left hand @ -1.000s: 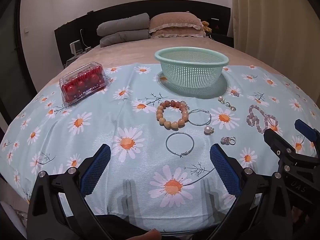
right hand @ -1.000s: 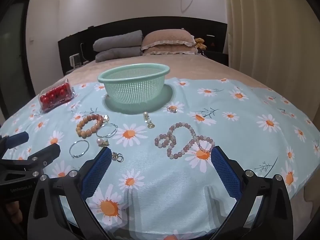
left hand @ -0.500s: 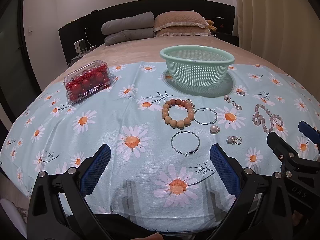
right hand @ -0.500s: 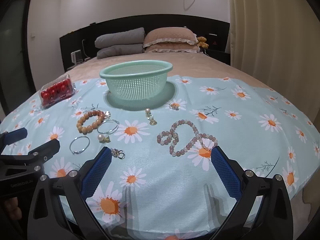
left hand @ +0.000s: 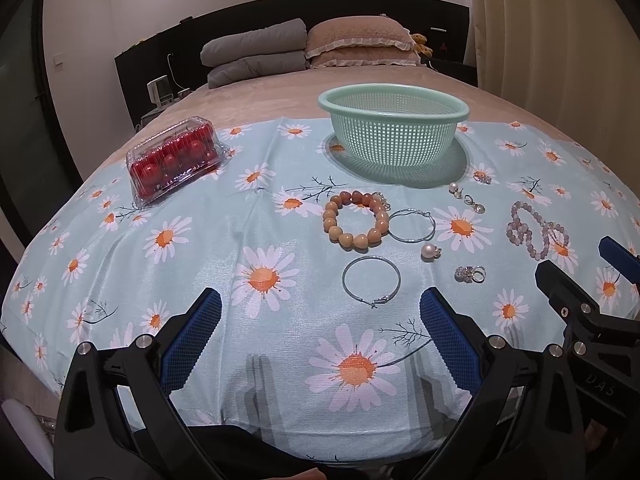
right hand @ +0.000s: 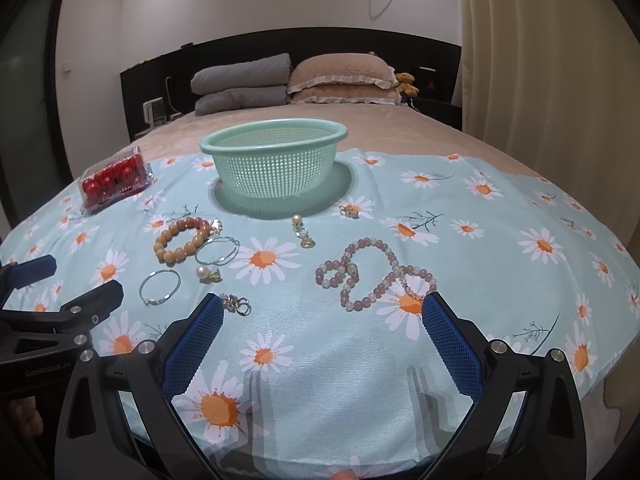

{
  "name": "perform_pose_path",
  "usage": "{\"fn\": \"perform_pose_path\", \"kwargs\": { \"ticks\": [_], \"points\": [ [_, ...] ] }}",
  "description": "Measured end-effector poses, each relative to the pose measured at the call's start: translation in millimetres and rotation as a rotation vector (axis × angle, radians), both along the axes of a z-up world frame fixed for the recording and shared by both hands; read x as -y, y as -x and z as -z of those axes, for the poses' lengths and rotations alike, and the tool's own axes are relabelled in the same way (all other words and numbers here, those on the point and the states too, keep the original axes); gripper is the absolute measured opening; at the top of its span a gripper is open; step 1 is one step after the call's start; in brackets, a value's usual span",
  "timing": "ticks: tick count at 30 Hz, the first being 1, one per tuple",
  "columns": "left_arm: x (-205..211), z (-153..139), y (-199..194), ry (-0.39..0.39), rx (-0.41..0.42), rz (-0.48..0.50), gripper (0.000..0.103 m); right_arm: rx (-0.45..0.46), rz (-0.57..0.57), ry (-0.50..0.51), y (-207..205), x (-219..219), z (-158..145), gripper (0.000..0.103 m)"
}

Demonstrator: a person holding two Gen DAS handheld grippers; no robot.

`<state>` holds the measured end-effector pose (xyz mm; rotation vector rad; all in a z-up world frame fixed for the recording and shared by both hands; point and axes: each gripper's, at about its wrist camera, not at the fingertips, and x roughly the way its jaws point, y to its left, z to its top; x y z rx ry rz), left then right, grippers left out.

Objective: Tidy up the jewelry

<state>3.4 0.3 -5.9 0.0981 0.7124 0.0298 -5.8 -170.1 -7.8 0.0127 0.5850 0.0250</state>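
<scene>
A green mesh basket [left hand: 394,132] [right hand: 276,156] stands on the daisy cloth [left hand: 256,224]. In front of it lie an orange bead bracelet [left hand: 355,219] [right hand: 183,239], two thin silver hoops [left hand: 371,280] [left hand: 412,225], a pearl earring [left hand: 429,252], a small ring cluster [left hand: 470,273] [right hand: 237,303], dangling earrings [right hand: 303,232] and a pink bead necklace [right hand: 372,274] [left hand: 538,230]. My left gripper [left hand: 320,334] is open and empty, near the front edge, just short of the near hoop. My right gripper [right hand: 322,338] is open and empty, just short of the necklace.
A clear box of red tomatoes [left hand: 174,158] [right hand: 114,178] sits at the left of the cloth. Pillows [right hand: 340,78] and a dark headboard are at the back, a curtain on the right. The cloth's front edge drops off under the grippers.
Both grippers have moved slightly, so the jewelry and basket shift a little in view. Nothing on the cloth has been touched.
</scene>
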Motion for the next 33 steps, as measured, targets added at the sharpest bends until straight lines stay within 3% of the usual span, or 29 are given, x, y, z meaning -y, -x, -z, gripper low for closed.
{"fn": "perform_pose_path", "kwargs": {
  "ticks": [16,26,33],
  "points": [
    [-2.2,-1.0,-0.9,0.011,-0.007,-0.005,0.097,-0.01,0.007,-0.033,-2.6,7.0,-0.2,0.095],
    [-5.8,6.4,-18.8,0.028,-0.082,-0.013,0.097,-0.069,0.027,-0.085,-16.8,21.1,4.5,0.095],
    [-10.7,16.9,-40.3,0.062,-0.178,-0.01,0.097,-0.125,0.041,-0.077,-38.6,26.4,7.6,0.095]
  ]
}}
